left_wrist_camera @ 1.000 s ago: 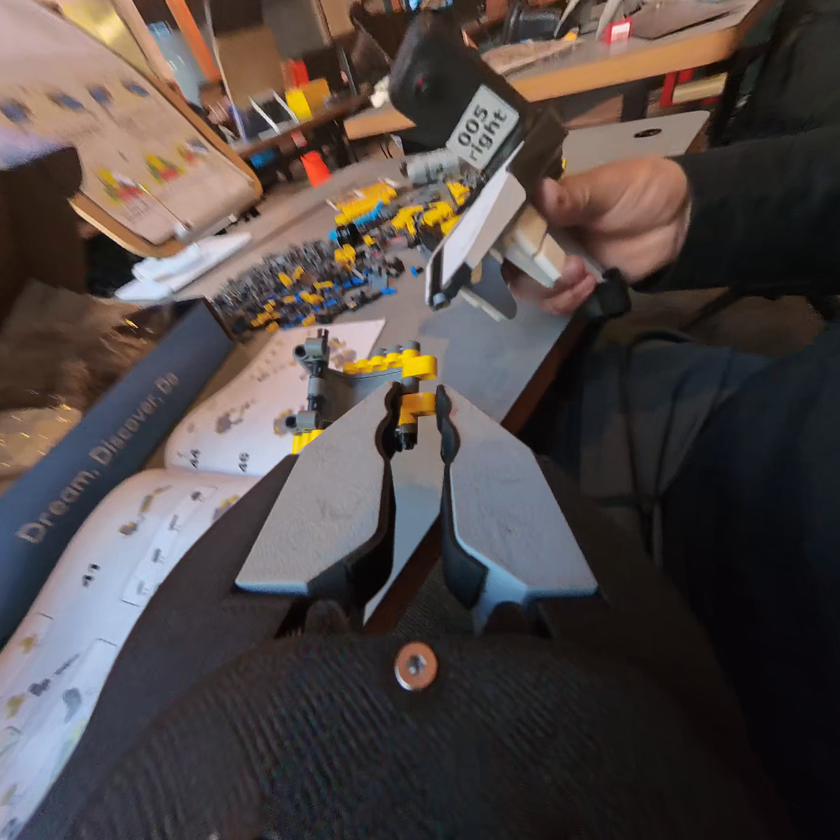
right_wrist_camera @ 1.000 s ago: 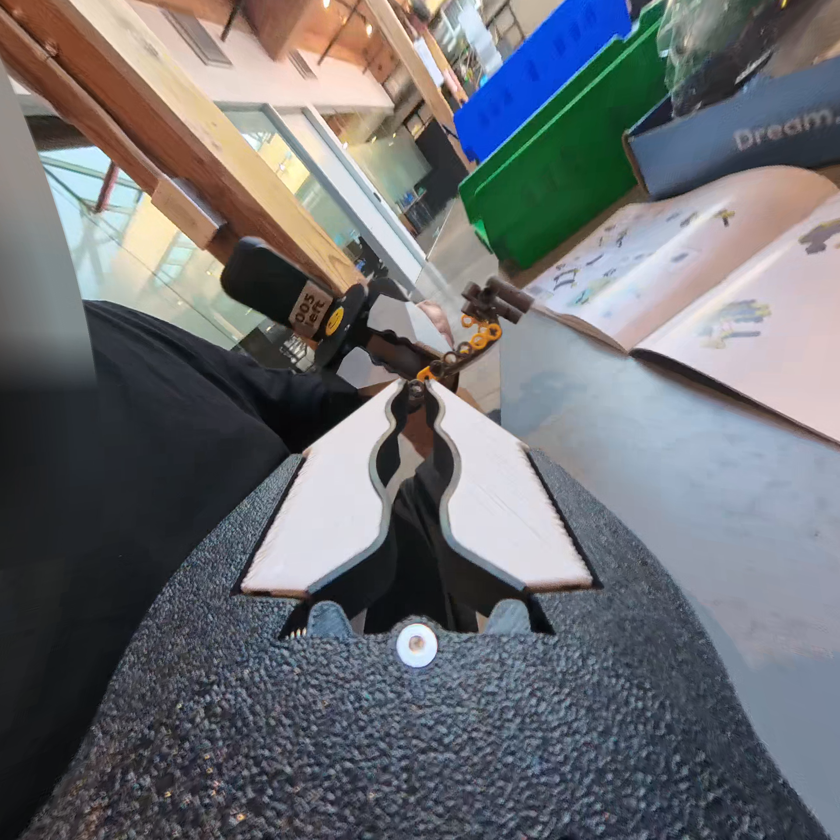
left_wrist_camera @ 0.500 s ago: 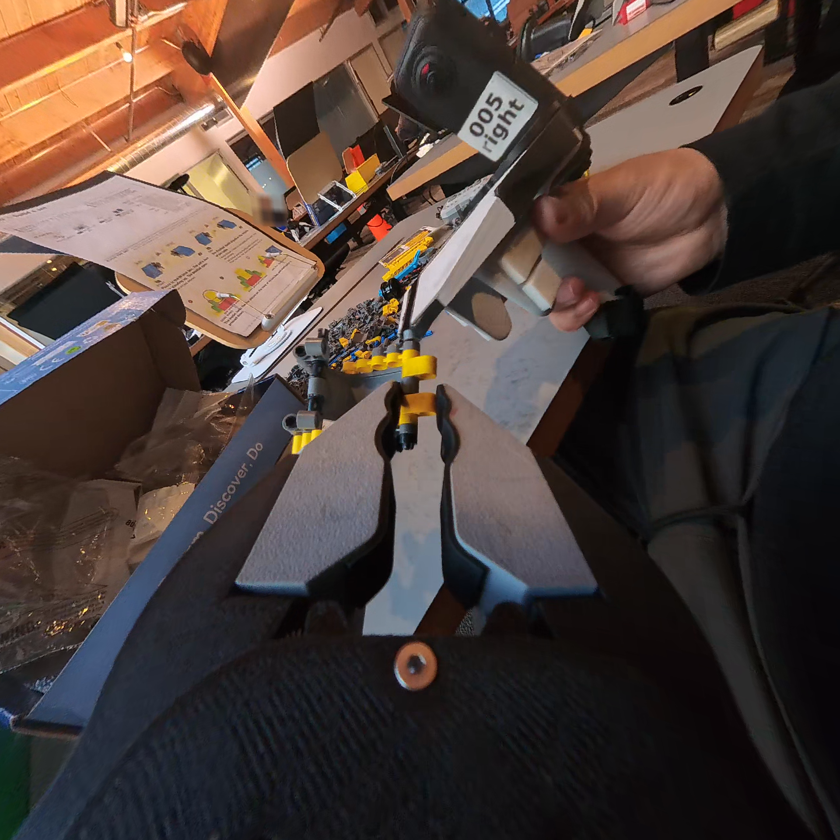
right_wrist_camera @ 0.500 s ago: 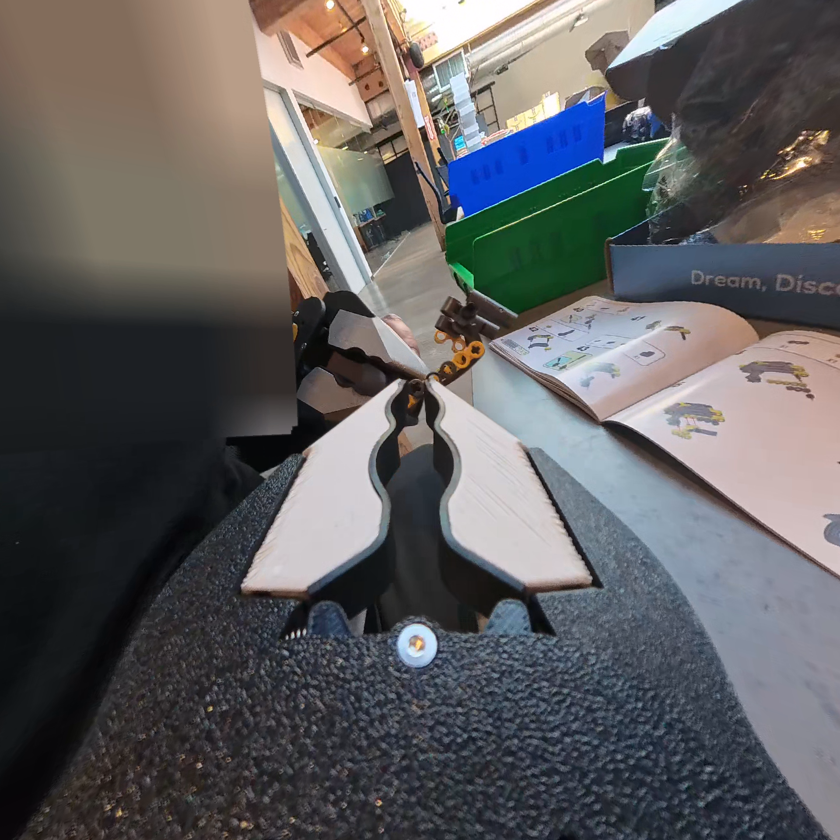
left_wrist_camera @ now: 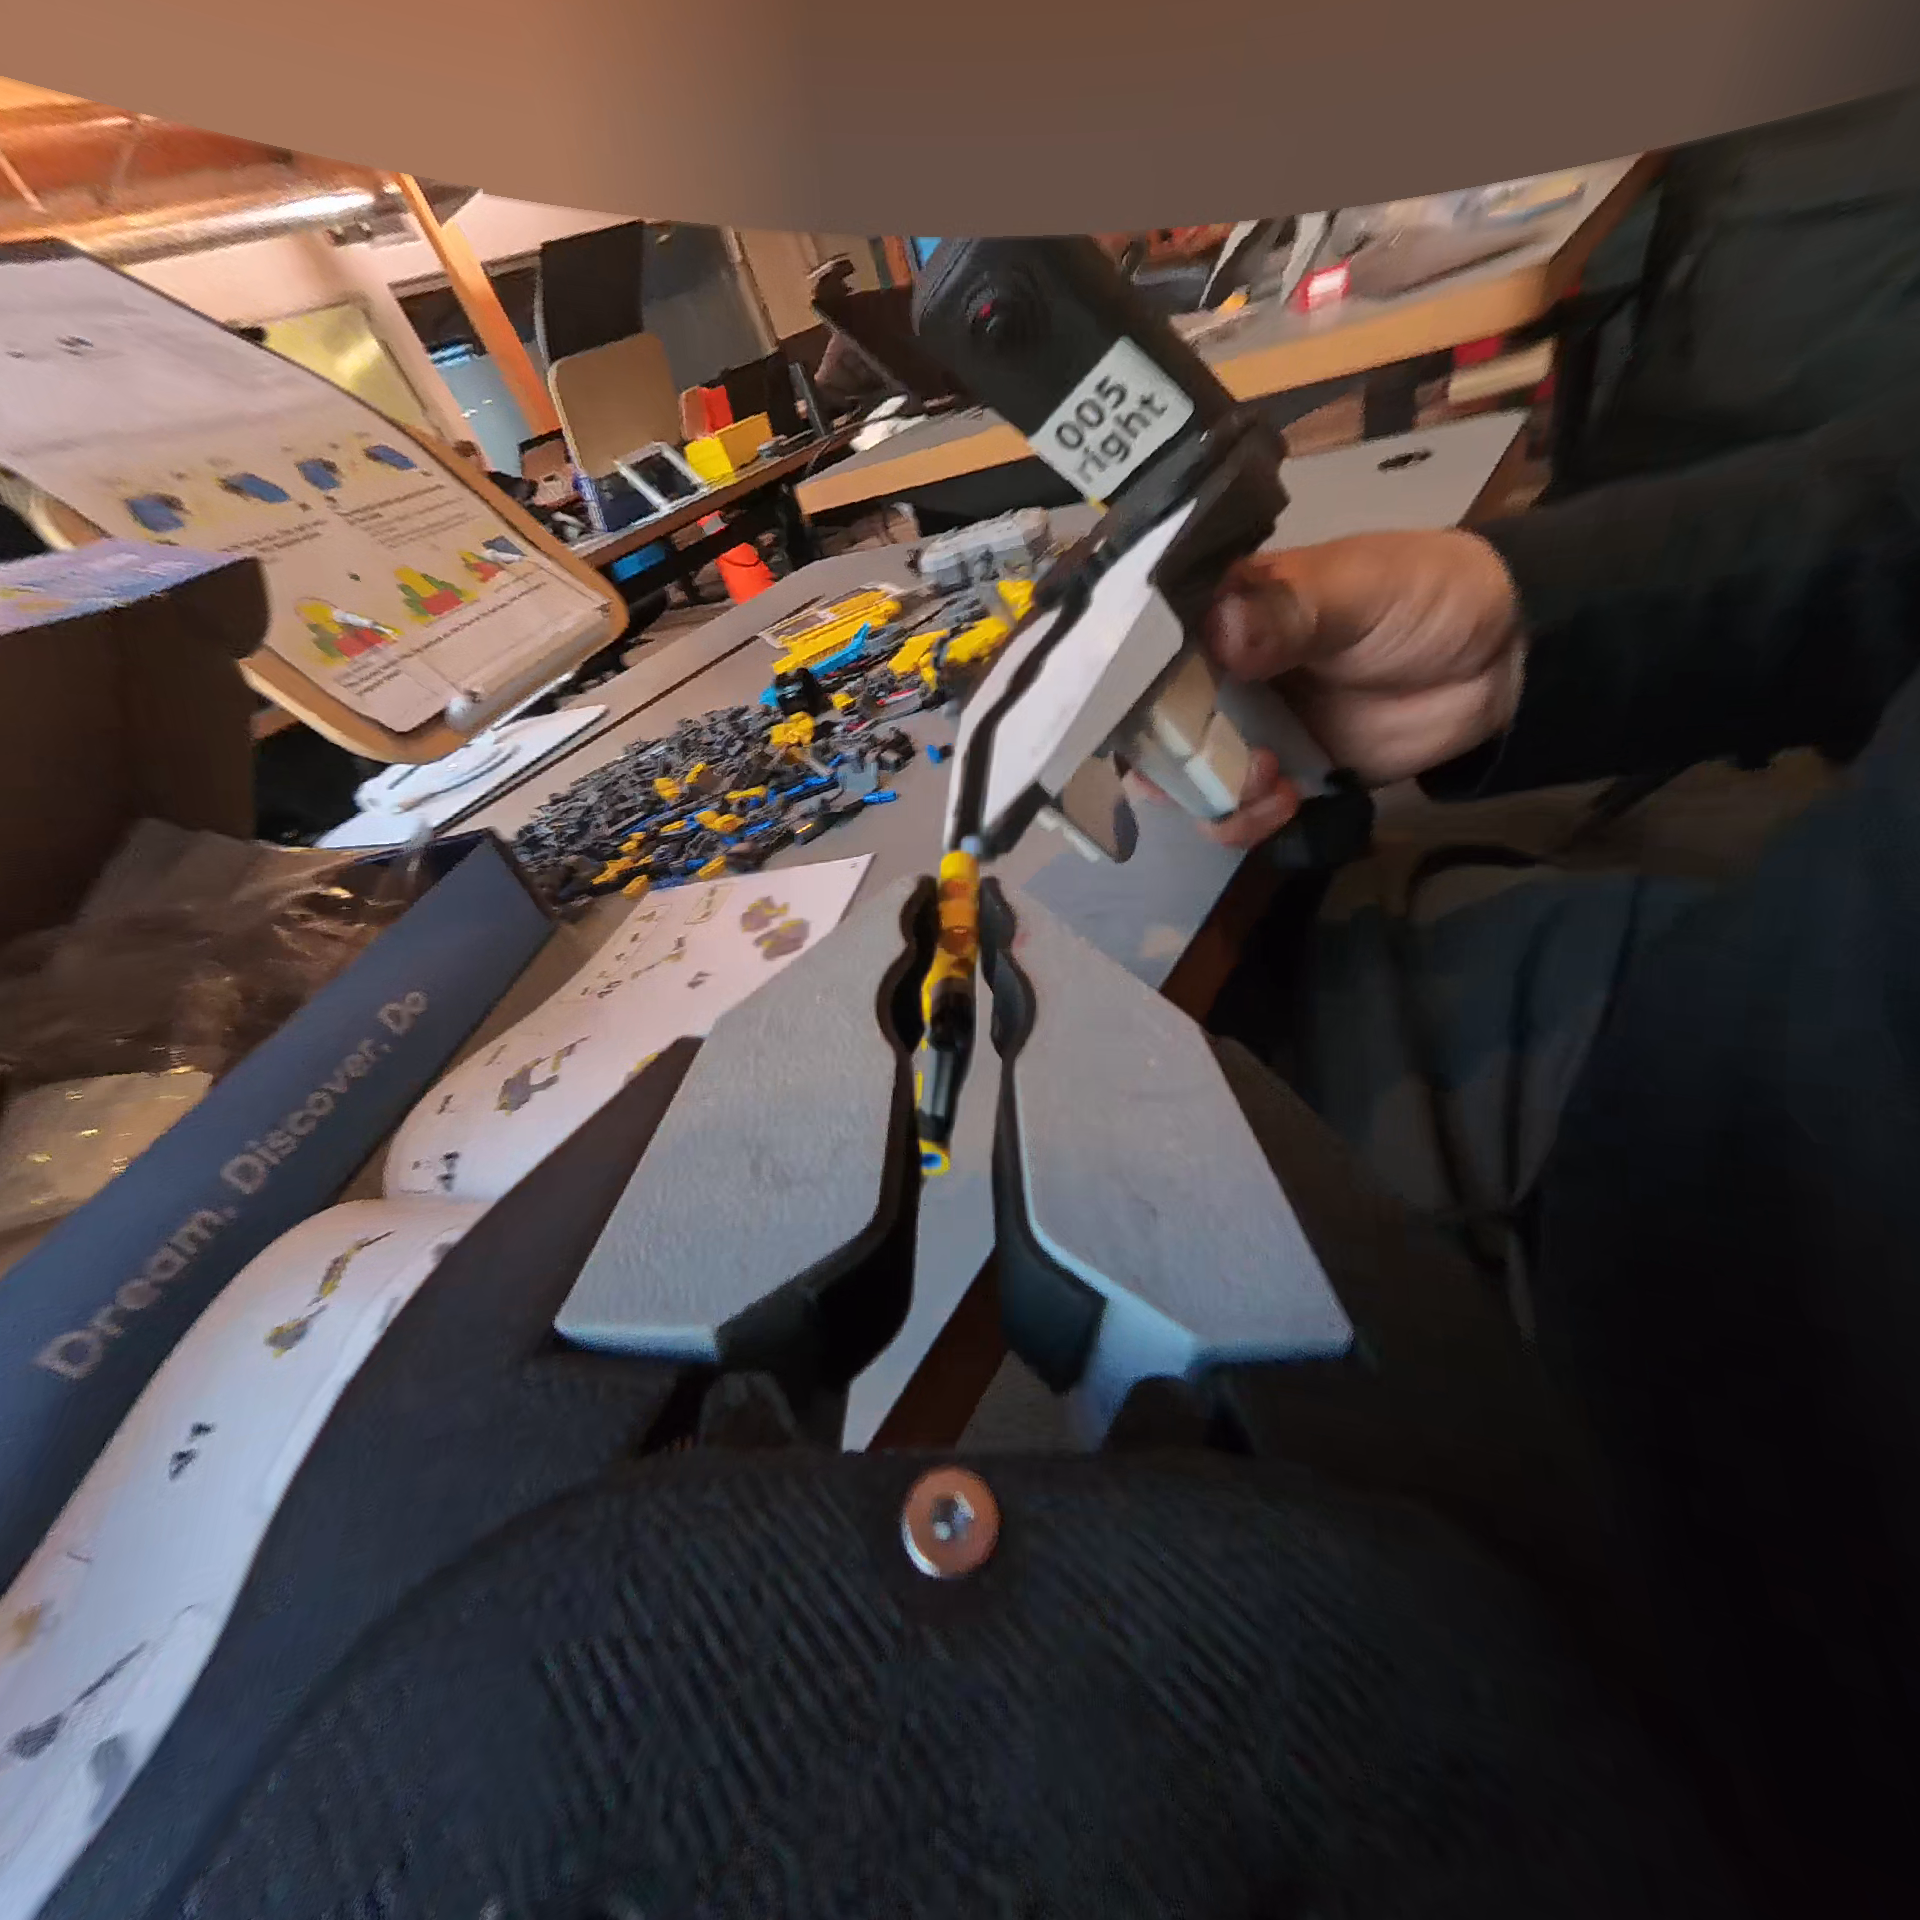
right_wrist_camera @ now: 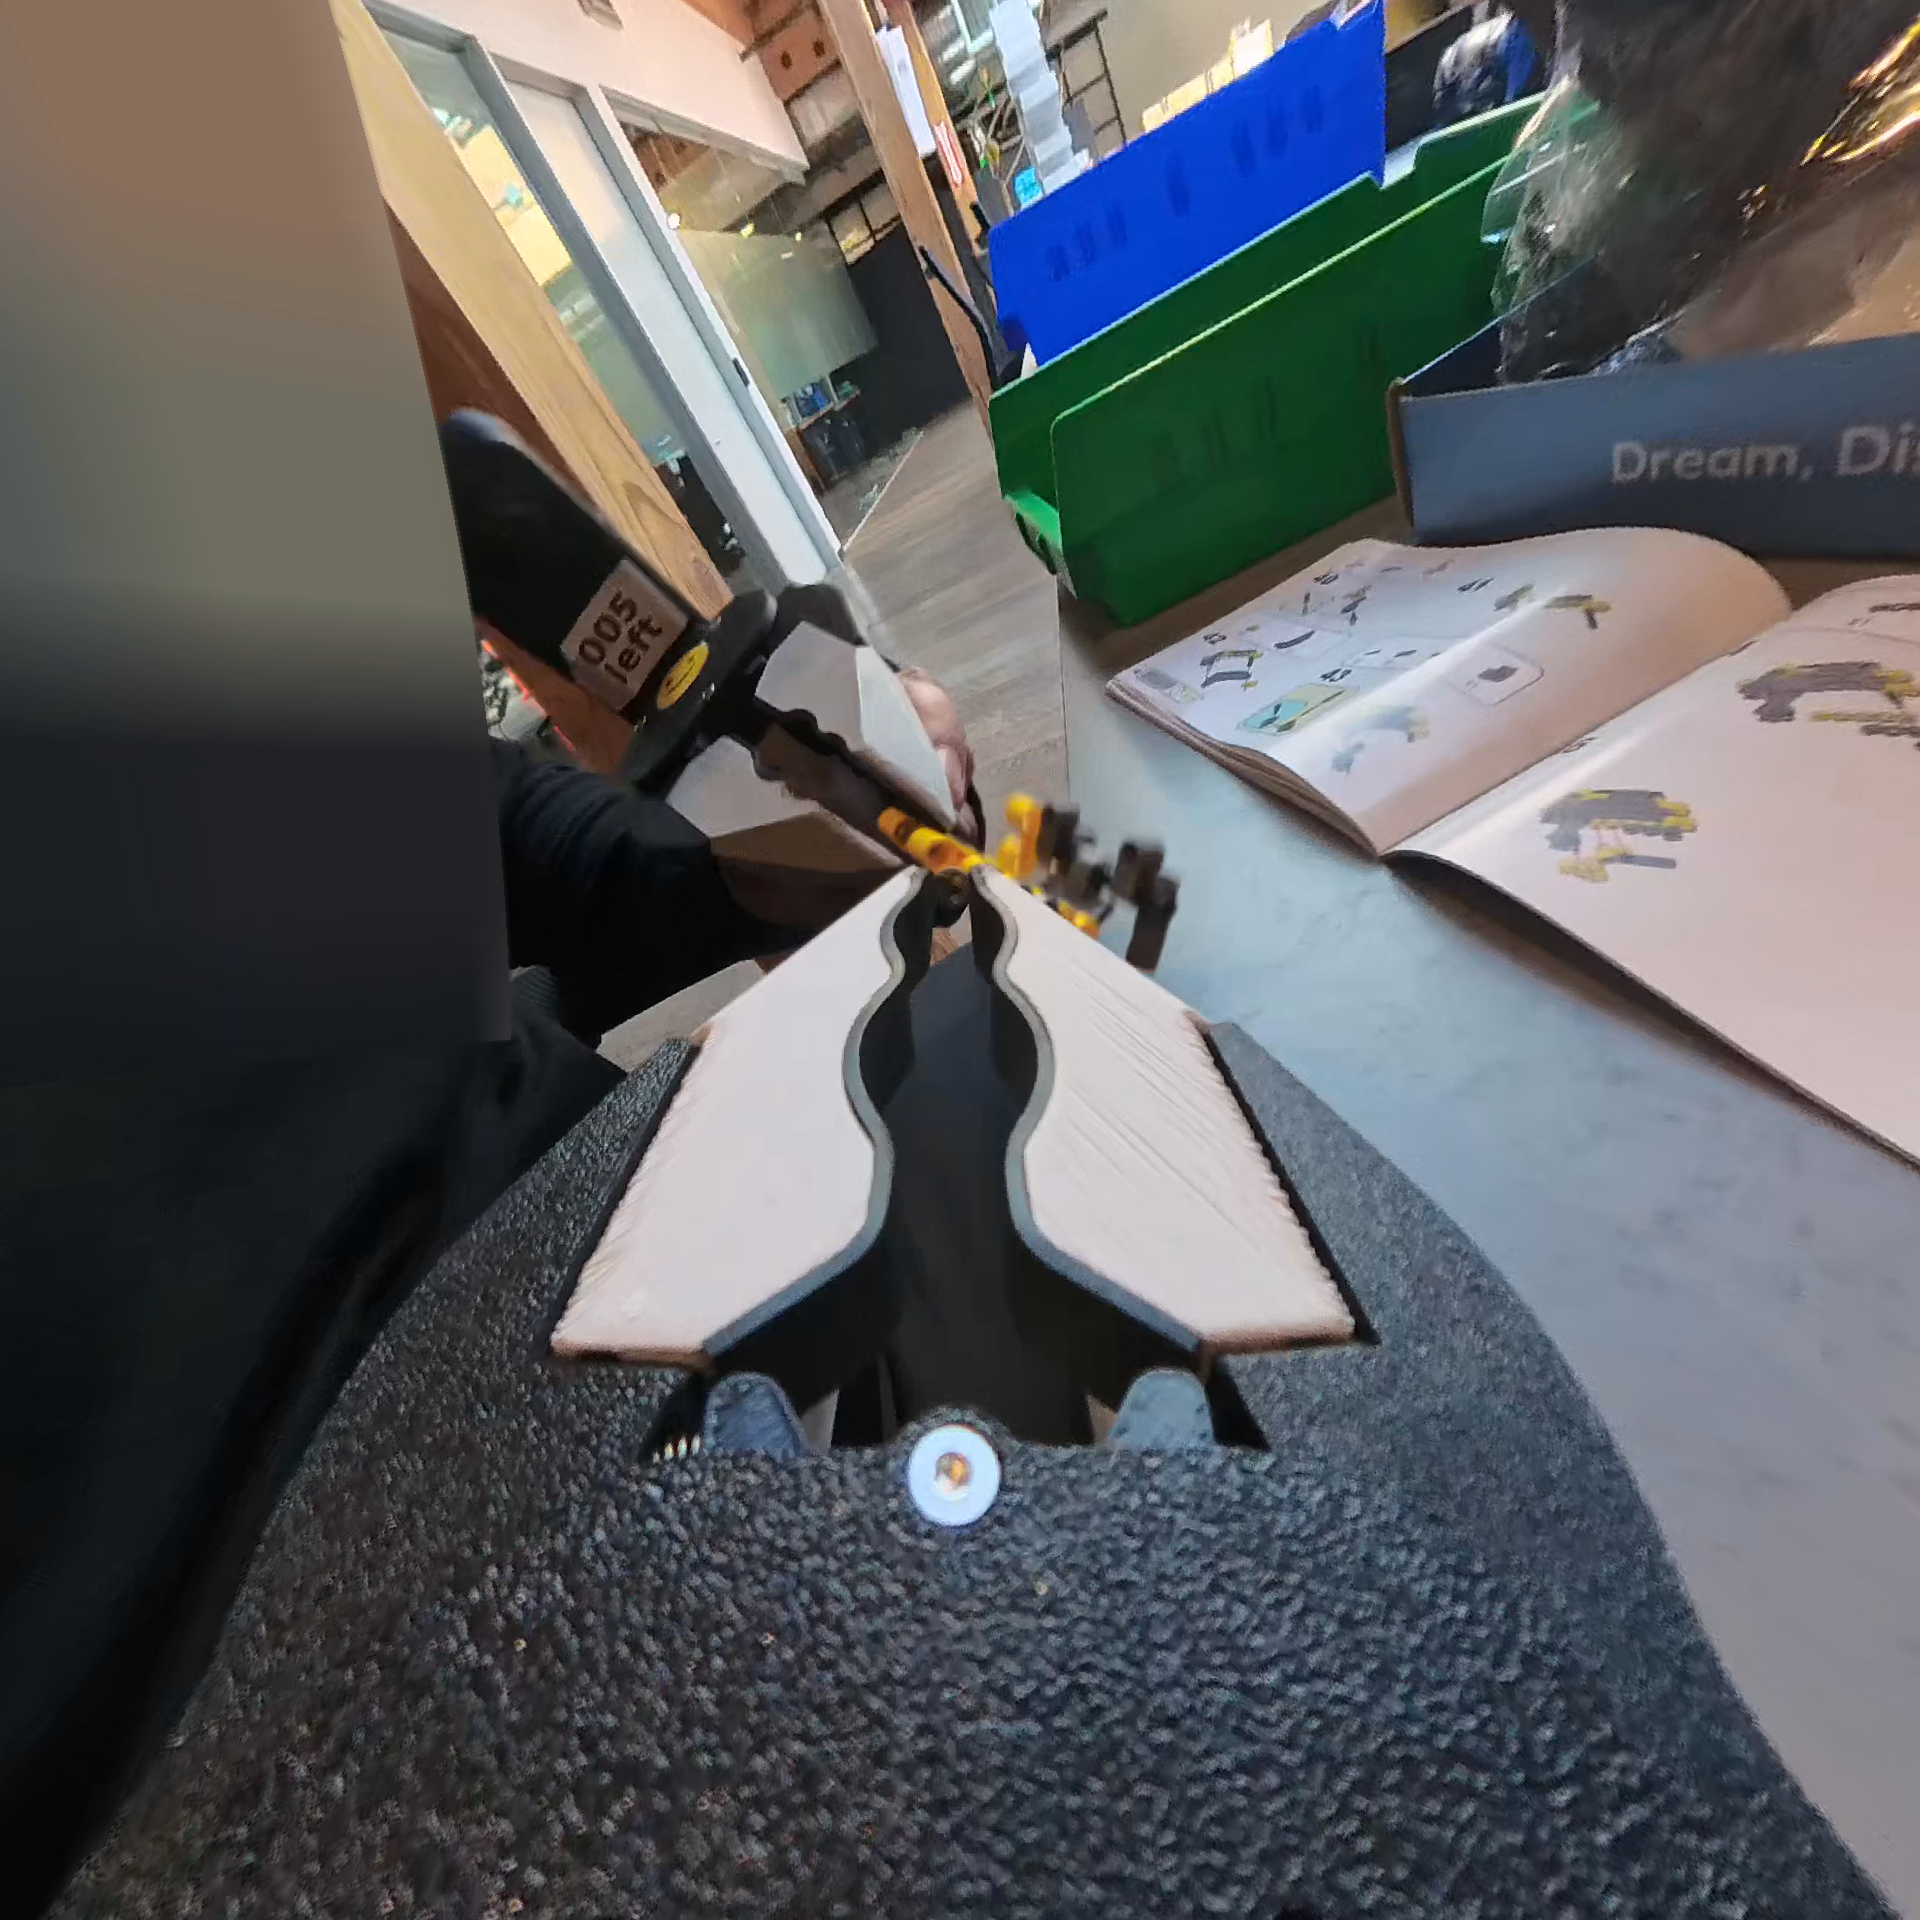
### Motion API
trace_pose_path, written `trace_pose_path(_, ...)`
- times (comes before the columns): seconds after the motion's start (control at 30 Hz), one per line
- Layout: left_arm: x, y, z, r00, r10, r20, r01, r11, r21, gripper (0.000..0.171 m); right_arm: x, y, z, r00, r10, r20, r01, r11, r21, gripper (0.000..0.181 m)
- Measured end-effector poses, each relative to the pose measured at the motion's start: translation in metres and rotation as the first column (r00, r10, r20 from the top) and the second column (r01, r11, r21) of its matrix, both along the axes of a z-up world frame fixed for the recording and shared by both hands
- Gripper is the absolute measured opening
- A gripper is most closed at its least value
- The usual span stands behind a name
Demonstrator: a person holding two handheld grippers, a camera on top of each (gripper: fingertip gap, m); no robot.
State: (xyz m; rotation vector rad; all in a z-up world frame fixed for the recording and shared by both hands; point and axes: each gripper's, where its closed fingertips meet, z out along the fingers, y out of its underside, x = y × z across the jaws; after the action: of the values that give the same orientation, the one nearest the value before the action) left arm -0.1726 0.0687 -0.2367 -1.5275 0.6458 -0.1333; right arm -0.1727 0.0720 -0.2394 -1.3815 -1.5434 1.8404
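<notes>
1. My left claw (left_wrist_camera: 954,914) is clamped on a small yellow and black brick assembly (left_wrist_camera: 948,971), which runs lengthwise between the jaws with its yellow end poking out past the tips. I hold it in the air off the near edge of the table (left_wrist_camera: 1132,904).
2. My right claw (right_wrist_camera: 945,883) has its tips nearly together on something small and dark; what it is, and whether it is truly pinched, I cannot tell. From the left wrist view the right claw's tips touch the yellow end of the assembly.
3. From the right wrist view, more of the assembly sticks out beyond the left claw toward the table: yellow and dark pieces, blurred.
4. I judge this to be a joining of two small parts, so I would keep the left claw steady, line the right claw's tips along the assembly's axis, and press straight, without twisting.
5. The open instruction booklet (right_wrist_camera: 1558,748) lies near the table's near edge, a dark blue box (left_wrist_camera: 260,1112) beside it, and a heap of loose bricks (left_wrist_camera: 727,790) farther toward the far edge.
</notes>
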Motion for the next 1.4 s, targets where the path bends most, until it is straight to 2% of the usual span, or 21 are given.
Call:
trace_pose_path(0.07,-0.002,0.003,0.000,1.000,-0.002,0.026,0.003,1.000,-0.011,0.005,-0.002,-0.001,-0.004,1.000,-0.014,0.020,0.013,0.999,0.032,0.006)
trace_pose_path(0.17,-0.011,0.014,-0.036,0.996,0.034,-0.082,-0.047,0.986,-0.162,0.004,-0.005,0.016,-0.019,0.990,-0.092,0.102,0.082,0.991,0.105,0.006)
trace_pose_path(0.3,-0.019,0.019,-0.055,0.989,0.031,-0.142,-0.065,0.967,-0.246,0.004,-0.001,0.029,-0.031,0.970,-0.134,0.202,0.104,0.983,0.152,0.005)
trace_pose_path(0.4,-0.026,0.020,-0.069,0.978,0.031,-0.204,-0.096,0.945,-0.313,0.000,0.003,0.038,-0.053,0.925,-0.169,0.340,0.092,0.968,0.232,0.006)
trace_pose_path(0.53,-0.028,0.016,-0.077,0.982,0.026,-0.188,-0.096,0.921,-0.377,0.005,0.006,0.053,-0.077,0.862,-0.262,0.433,0.075,0.913,0.402,0.006)
trace_pose_path(0.67,-0.029,0.015,-0.072,0.982,0.040,-0.186,-0.107,0.923,-0.371,0.010,0.006,0.054,-0.085,0.855,-0.290,0.431,0.044,0.867,0.497,0.006)
trace_pose_path(0.87,-0.035,0.010,-0.063,0.983,0.066,-0.172,-0.125,0.925,-0.359,0.016,0.011,0.055,-0.083,0.862,-0.288,0.417,0.048,0.866,0.498,0.019)
trace_pose_path(1.07,-0.054,0.000,-0.069,0.979,0.137,-0.149,-0.188,0.889,-0.418,0.031,0.013,0.054,-0.073,0.885,-0.288,0.365,0.073,0.861,0.503,0.031)
trace_pose_path(1.17,-0.065,-0.001,-0.072,0.975,0.164,-0.148,-0.214,0.870,-0.444,0.032,0.005,0.039,-0.067,0.904,-0.265,0.334,0.069,0.863,0.500,0.030)
trace_pose_path(1.27,-0.064,-0.001,-0.077,0.982,0.167,-0.086,-0.187,0.842,-0.506,0.031,-0.006,0.024,-0.072,0.911,-0.252,0.327,0.037,0.839,0.543,0.030)
trace_pose_path(1.4,-0.056,-0.001,-0.084,0.988,0.143,-0.062,-0.153,0.824,-0.546,0.025,-0.020,0.027,-0.081,0.888,-0.296,0.352,0.022,0.791,0.611,0.031)
